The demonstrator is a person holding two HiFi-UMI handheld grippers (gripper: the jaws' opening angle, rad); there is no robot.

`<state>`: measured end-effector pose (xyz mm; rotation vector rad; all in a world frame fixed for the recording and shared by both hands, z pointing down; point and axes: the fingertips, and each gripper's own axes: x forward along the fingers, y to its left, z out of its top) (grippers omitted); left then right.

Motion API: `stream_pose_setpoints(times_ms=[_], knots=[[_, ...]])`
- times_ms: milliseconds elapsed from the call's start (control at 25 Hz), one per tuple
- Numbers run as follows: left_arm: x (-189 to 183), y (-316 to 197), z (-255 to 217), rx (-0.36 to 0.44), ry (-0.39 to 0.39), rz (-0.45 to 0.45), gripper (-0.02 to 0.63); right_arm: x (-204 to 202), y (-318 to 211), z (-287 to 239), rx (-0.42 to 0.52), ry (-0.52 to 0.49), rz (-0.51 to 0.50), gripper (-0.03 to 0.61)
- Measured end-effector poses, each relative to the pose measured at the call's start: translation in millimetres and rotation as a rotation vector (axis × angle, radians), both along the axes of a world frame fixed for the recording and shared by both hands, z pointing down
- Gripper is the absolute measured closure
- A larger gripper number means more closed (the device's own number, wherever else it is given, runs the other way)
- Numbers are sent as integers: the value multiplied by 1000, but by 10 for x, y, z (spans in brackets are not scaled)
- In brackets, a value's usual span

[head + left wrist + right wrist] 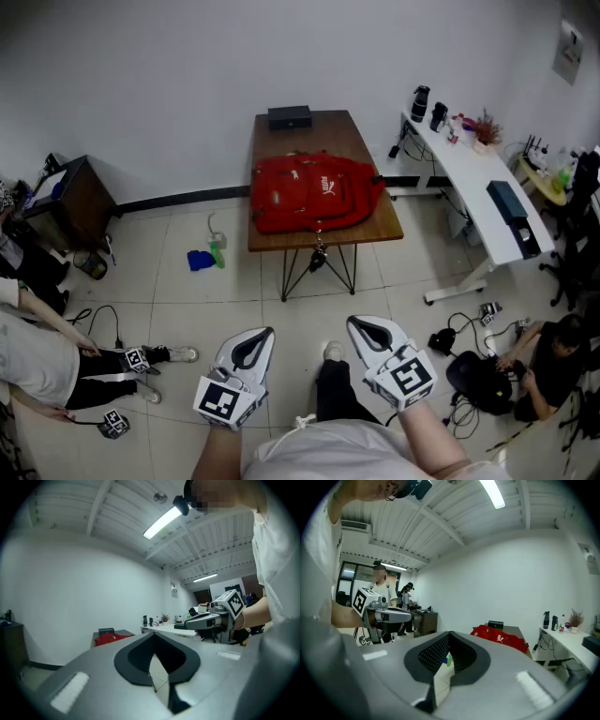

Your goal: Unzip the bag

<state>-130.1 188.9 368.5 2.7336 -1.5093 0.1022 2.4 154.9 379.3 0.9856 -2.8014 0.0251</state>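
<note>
A red backpack [314,192] lies flat on a brown wooden table [375,228] in the middle of the room, a strap hanging over the near edge. Both grippers are held low near my body, well short of the table and apart from the bag. My left gripper [251,342] is shut with nothing in it, and my right gripper [370,330] is shut and empty as well. The left gripper view shows its closed jaws [153,635] with the bag [108,639] far off. The right gripper view shows closed jaws [450,633] and the distant bag [499,637].
A black box [289,116] sits at the table's far end. A white desk [469,178] stands to the right, a dark cabinet [80,197] to the left. People sit on the floor at left [37,361] and right [553,361]. A blue item and a green bottle [202,260] lie by the table.
</note>
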Motion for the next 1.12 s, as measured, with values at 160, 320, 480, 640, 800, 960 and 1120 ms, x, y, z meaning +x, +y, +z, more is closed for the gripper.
stream_pose_setpoints(times_ms=[160, 320, 480, 640, 800, 960, 1120], knots=[[28, -800, 33, 4, -37, 13, 607, 16, -847, 18, 23, 14, -35, 574], [115, -1631, 57, 6, -48, -12, 607, 86, -1726, -103, 17, 30, -53, 574], [192, -2346, 83, -10, -41, -23, 607, 154, -2471, 15, -24, 32, -72, 574], [257, -2838, 93, -32, -46, 1, 607, 113, -2950, 268, -125, 46, -61, 574], [265, -3258, 462, -103, -81, 53, 607, -25, -3217, 701, -249, 101, -43, 574], [277, -3631, 956, -194, -108, 156, 607, -215, -3459, 1220, -376, 161, -1, 546], [243, -3931, 1426, -255, -122, 229, 607, -448, -3602, 1824, -445, 210, 50, 503]])
